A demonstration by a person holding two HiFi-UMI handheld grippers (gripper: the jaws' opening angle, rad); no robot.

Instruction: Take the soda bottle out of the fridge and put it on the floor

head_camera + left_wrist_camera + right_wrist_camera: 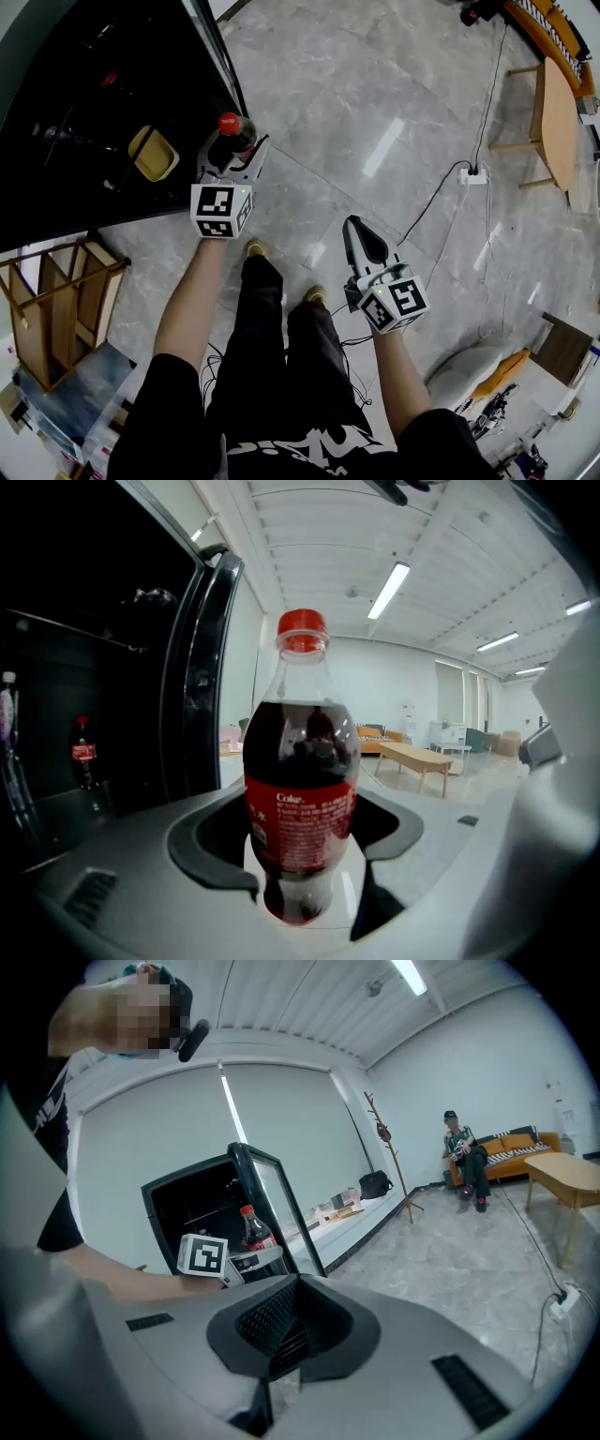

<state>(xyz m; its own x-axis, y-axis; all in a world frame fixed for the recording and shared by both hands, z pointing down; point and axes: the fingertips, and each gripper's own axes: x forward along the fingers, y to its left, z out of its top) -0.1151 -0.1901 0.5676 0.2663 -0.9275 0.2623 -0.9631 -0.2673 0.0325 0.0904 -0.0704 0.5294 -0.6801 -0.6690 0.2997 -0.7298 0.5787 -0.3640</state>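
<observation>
A: Status?
B: Fridge (84, 112) is open, door (202, 667) swung out. Stone floor (375, 112) in front of it; a cable (441, 187) runs well away from the fridge.
A: Bottle?
B: Bottle (302, 761) is out of the fridge, just in front of the opening, beside the door edge. Upright, red cap up, in the air above the floor. Not set down yet.
A: Grip?
B: Left tool (305, 855) is clamped on the bottle's lower body, at the bottom of the label. Low hold, my guess: keeps it vertical so the base lands first. Jaws stand wide because the body is wide.
A: Right side?
B: Right tool (281, 1335) has its jaws together, nothing in them. It hangs away from the fridge, by the person's right leg, probably parked out of the path.
A: Next?
B: My call: lower straight down, clear of the door swing, and release once the base sits flat. Risk: a round bottle tips if let go tilted.
</observation>
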